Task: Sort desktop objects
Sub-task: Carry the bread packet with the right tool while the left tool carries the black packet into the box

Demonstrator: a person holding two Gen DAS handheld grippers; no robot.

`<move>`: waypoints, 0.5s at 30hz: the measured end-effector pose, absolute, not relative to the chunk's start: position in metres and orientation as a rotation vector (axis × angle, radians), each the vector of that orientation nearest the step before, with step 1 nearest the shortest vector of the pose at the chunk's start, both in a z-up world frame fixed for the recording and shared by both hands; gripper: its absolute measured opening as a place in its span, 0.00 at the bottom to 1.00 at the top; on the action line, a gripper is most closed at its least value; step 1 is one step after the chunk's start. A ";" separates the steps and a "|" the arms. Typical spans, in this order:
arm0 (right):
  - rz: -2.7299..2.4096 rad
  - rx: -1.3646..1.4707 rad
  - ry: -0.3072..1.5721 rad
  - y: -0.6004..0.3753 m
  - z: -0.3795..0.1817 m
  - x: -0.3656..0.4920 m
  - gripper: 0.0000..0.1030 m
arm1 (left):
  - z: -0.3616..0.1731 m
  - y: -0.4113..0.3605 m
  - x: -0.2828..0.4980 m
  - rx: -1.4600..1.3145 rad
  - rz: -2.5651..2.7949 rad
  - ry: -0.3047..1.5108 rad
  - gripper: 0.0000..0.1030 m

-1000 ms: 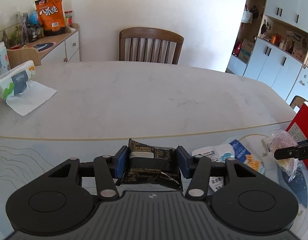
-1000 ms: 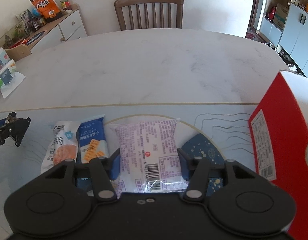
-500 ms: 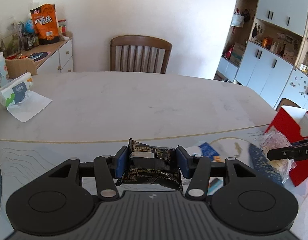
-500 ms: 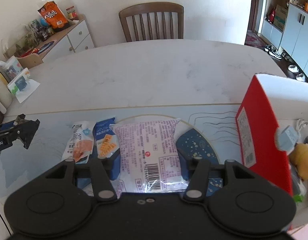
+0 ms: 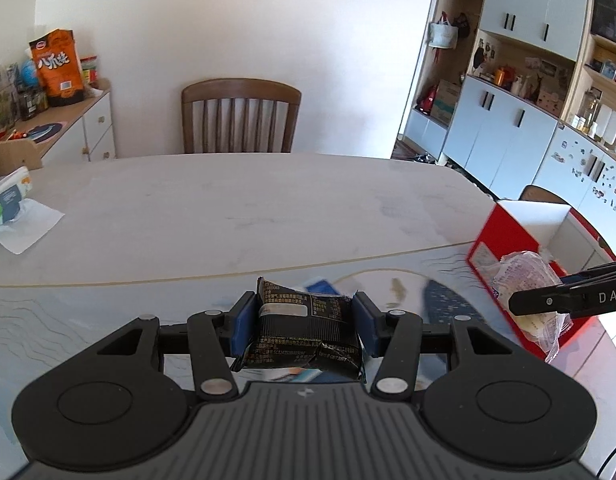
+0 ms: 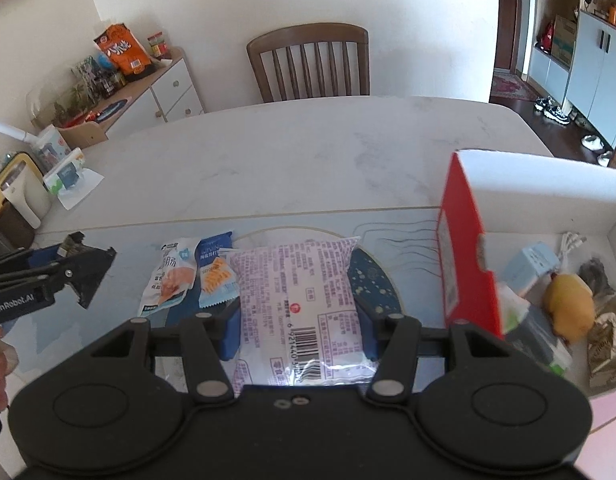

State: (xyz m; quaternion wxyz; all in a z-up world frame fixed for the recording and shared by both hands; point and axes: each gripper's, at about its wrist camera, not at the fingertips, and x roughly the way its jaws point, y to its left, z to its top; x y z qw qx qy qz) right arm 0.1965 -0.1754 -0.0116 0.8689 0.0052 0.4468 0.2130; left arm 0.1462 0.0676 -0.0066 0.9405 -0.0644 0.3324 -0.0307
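Both grippers loaded. Left gripper (image 5: 304, 330) is clamped on a black snack packet (image 5: 304, 332), pads pressing its two sides, packet sitting square between the jaws and crumpled at the bottom edge. Right gripper (image 6: 300, 330) is clamped on a purple-print clear bag (image 6: 300, 304), held at its lower half, top end sticking out forward past the jaws. Both are off the mat, probably headed for the red box (image 6: 463, 264) at right, which already holds odds and ends. Two packets, a white packet (image 6: 170, 280) and a blue packet (image 6: 216, 276), lie on the mat (image 6: 371, 284), unsorted.
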 end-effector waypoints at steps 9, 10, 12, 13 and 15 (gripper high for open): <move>0.467 0.028 0.920 -0.221 0.000 0.190 0.53 | 0.006 0.003 0.146 -0.120 -0.105 0.673 0.50; 0.471 0.025 0.915 -0.226 0.002 0.190 0.53 | 0.008 -0.004 0.146 -0.119 -0.111 0.670 0.50; 0.479 0.018 0.906 -0.234 0.006 0.190 0.52 | 0.011 -0.020 0.148 -0.116 -0.126 0.663 0.50; 0.481 0.016 0.902 -0.239 0.008 0.190 0.52 | 0.013 -0.027 0.149 -0.112 -0.133 0.661 0.50; 0.486 0.014 0.894 -0.248 0.010 0.191 0.52 | 0.016 -0.043 0.153 -0.103 -0.147 0.658 0.50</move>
